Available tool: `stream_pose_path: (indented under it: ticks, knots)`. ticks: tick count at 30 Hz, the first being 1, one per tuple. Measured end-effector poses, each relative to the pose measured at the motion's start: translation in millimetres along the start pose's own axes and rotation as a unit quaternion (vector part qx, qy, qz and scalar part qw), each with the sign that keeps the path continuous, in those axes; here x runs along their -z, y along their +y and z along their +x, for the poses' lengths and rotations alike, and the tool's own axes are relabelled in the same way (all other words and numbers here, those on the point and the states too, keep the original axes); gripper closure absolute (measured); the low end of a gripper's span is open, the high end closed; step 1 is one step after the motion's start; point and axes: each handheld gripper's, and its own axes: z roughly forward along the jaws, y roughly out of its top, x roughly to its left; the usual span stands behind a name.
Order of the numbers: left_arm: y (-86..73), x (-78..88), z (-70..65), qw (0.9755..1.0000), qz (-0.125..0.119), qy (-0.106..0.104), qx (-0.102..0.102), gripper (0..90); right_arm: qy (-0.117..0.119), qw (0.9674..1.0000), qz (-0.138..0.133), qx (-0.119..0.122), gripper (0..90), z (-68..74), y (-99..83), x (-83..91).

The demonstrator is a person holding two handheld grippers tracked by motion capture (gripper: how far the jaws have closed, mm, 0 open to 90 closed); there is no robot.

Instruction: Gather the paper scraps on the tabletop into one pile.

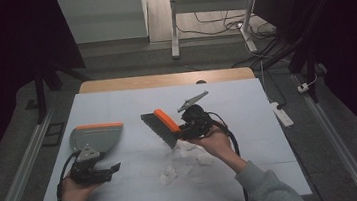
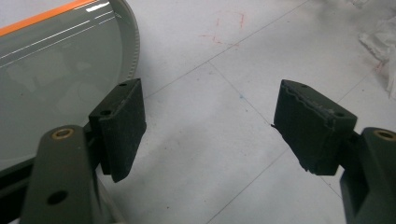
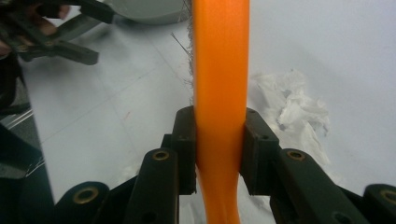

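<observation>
Right tongs (image 3: 219,144) clamp the brush's orange handle (image 3: 220,79), bristles above crumpled paper (image 1: 183,160) mid-desk (image 1: 246,98). Left tongs (image 2: 210,126) gape wide, empty, the dustpan (image 1: 95,137) seemingly just at their twelve o'clock.

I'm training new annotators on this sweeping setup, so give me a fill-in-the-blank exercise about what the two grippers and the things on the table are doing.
1. The right gripper is shut on the brush's ____ handle.
2. The left gripper has its jaws ____, with nothing between them.
3. The grey dustpan has an orange ____.
4. The crumpled white ____ lies on the table.

Missing words: orange; open; edge; paper
</observation>
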Motion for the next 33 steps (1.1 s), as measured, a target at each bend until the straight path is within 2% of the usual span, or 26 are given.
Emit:
stream_pose_path:
  ticks: [3,6,7,11,15,20,25,27,29,33]
  knots:
    - [-0.1,0.1,0.2,1.0,0.0,0.0,0.0,25.9,-0.005,0.9999,0.003,0.01,70.3,2.8,-2.3,8.6]
    - [-0.2,0.1,0.2,1.0,0.0,0.001,0.0,25.9,-0.019,0.9995,0.012,0.02,70.3,3.9,-6.4,11.6]
    - [-0.2,0.1,0.3,1.0,0.0,0.001,0.0,25.9,-0.017,0.9996,0.012,0.02,70.3,3.7,-8.1,11.7]
    - [-0.2,-0.3,0.3,1.0,0.001,0.001,0.0,25.9,-0.005,0.9994,0.019,0.027,70.3,7.9,-13.0,8.1]
    - [-0.6,-0.1,0.3,1.0,0.001,0.002,0.0,25.9,0.029,0.9979,0.039,0.044,70.2,20.1,-14.6,-3.2]
    - [-1.0,0.1,1.2,1.0,0.0,0.001,0.001,25.9,0.07,0.9928,0.066,0.072,70.2,45.7,-14.6,-11.4]
    - [-1.1,0.5,0.7,1.0,-0.001,0.001,0.0,26.0,0.102,0.9829,0.108,0.108,70.2,69.2,-22.4,-28.9]
    - [-1.1,0.8,0.7,1.0,-0.002,0.002,0.001,26.0,0.102,0.9795,0.129,0.117,70.2,75.0,-28.6,-38.6]
    - [-1.3,1.0,0.8,1.0,-0.002,0.002,0.001,26.0,0.094,0.9779,0.144,0.119,70.2,76.3,-34.2,-46.8]
    - [-1.3,0.7,1.2,1.0,-0.001,0.002,0.001,26.1,0.062,0.9814,0.144,0.111,70.3,62.5,-34.6,-47.3]
